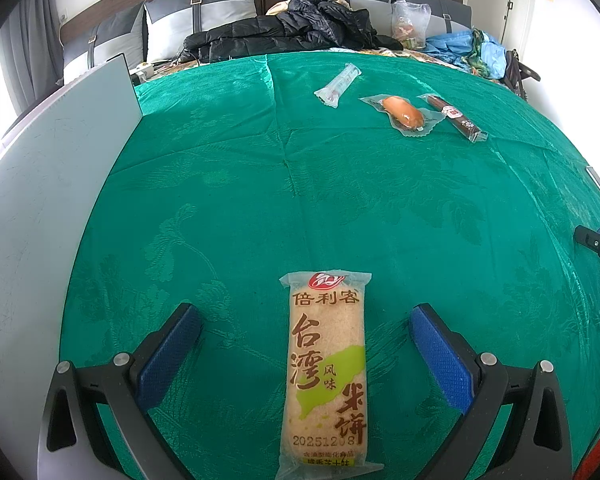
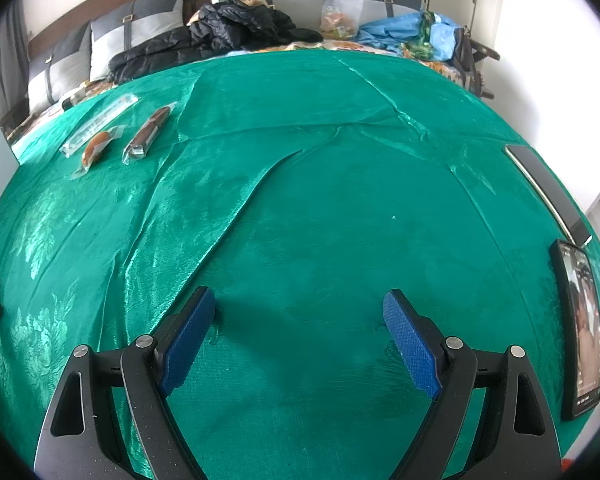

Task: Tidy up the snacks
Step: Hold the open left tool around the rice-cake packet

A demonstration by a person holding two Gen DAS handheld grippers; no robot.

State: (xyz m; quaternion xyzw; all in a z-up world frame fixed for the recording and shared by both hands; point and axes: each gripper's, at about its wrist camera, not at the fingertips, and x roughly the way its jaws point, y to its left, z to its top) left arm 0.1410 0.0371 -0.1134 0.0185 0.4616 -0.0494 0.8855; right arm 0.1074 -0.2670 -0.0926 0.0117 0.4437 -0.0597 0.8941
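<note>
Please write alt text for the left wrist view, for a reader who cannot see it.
A long rice cracker packet in clear wrap lies on a green patterned cloth, between the open fingers of the left hand-held gripper, untouched. Farther off lie a clear tube-shaped packet, a wrapped orange sausage and a brown wrapped stick.

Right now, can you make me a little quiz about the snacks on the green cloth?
1. True or false: the left tool is shut on the rice cracker pack.
2. Which far snack lies between the other two? A) clear tube pack B) sausage C) brown stick
3. Fill in: the right tool has ____ between its fingers.

Key: 1 false, it is open around it. 2 B. 3 nothing, only the green cloth.
</note>
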